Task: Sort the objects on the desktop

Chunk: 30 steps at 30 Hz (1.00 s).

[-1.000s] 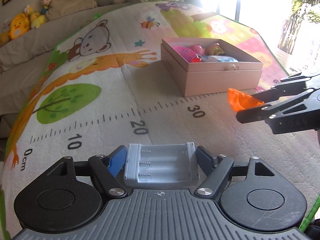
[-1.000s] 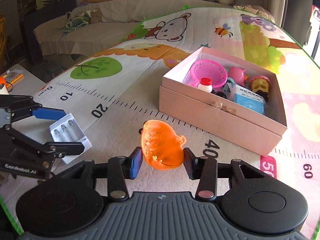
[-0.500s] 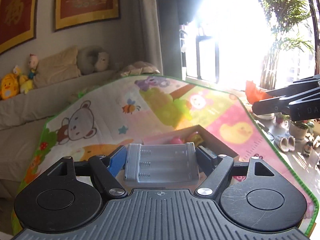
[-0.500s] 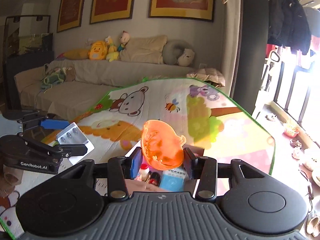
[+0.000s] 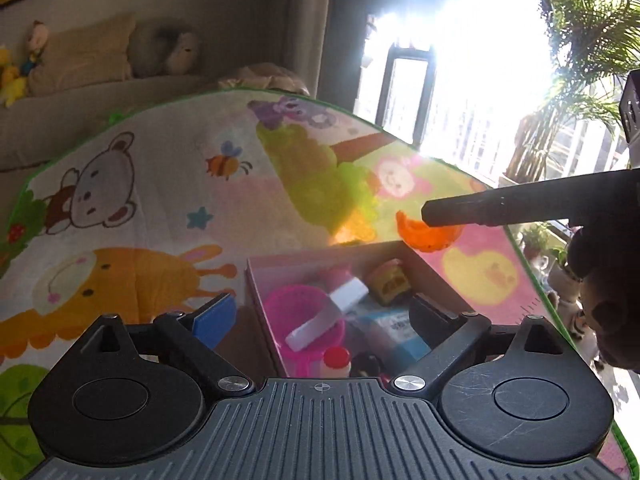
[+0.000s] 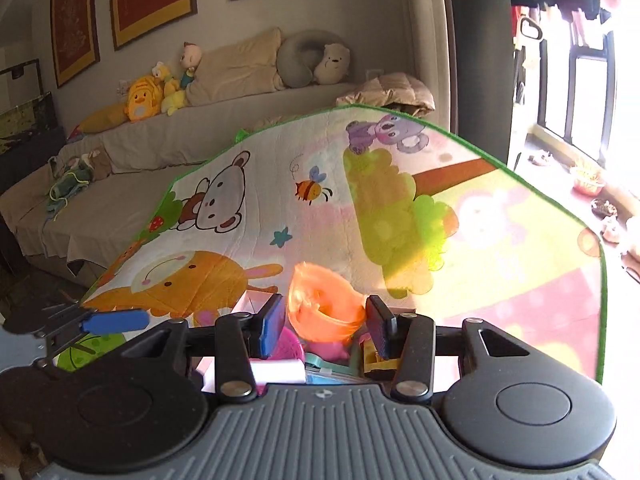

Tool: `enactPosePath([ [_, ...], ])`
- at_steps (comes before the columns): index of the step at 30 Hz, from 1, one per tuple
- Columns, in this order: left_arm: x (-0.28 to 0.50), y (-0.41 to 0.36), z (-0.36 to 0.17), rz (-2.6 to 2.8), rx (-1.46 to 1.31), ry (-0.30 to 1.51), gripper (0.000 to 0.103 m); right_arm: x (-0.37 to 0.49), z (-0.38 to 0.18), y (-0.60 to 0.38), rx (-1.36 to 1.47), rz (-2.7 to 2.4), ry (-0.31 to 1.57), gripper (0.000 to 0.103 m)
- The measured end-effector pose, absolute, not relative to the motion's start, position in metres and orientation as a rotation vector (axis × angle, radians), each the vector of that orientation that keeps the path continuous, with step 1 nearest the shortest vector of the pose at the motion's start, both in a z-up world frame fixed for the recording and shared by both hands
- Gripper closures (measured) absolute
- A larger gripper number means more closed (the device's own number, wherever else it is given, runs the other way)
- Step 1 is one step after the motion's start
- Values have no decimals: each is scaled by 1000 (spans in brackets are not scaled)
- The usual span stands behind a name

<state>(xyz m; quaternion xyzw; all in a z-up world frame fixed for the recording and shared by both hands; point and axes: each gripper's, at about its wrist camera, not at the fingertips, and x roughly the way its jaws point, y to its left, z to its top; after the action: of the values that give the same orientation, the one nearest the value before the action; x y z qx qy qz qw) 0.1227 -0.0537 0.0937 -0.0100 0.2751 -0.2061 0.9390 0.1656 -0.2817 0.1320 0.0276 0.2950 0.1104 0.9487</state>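
My left gripper hangs over the open pink box, its jaws opening wide with nothing between them. The grey battery holder lies loose in the box, leaning on a pink basket. My right gripper holds an orange shell between its pads, hollow side up, and its jaws are opening slightly. It hovers above the box's far right corner. In the left wrist view it reaches in from the right with the orange shell under its finger. The left gripper's blue pad shows at the left.
The box also holds a yellow toy, a blue packet and a red-capped bottle. It stands on a cartoon play mat. A sofa with plush toys is behind. A person's hand grips the right tool.
Both grippers rose and swung over the pink box. The left jaws opened and the battery holder dropped into the box. The orange shell tipped hollow-up in the right jaws.
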Motion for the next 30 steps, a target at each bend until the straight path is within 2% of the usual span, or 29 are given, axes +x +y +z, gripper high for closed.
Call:
enactPosePath([
  [7,62,-22,51,-326,58,607,0,173,86,-277,129,200,672,53],
  [12,36,-20,30,-277,62,646,0,104,81,-259,71,209,594,29],
  [18,24,-20,18,-169,51,644,0,22,58,-238,87,224,573,6],
  [24,22,-18,6,-149,36,668,0,6,16,-236,155,133,741,2],
  [30,27,-29,-4,-150,71,681,0,10,-13,-226,99,-1,797,0],
])
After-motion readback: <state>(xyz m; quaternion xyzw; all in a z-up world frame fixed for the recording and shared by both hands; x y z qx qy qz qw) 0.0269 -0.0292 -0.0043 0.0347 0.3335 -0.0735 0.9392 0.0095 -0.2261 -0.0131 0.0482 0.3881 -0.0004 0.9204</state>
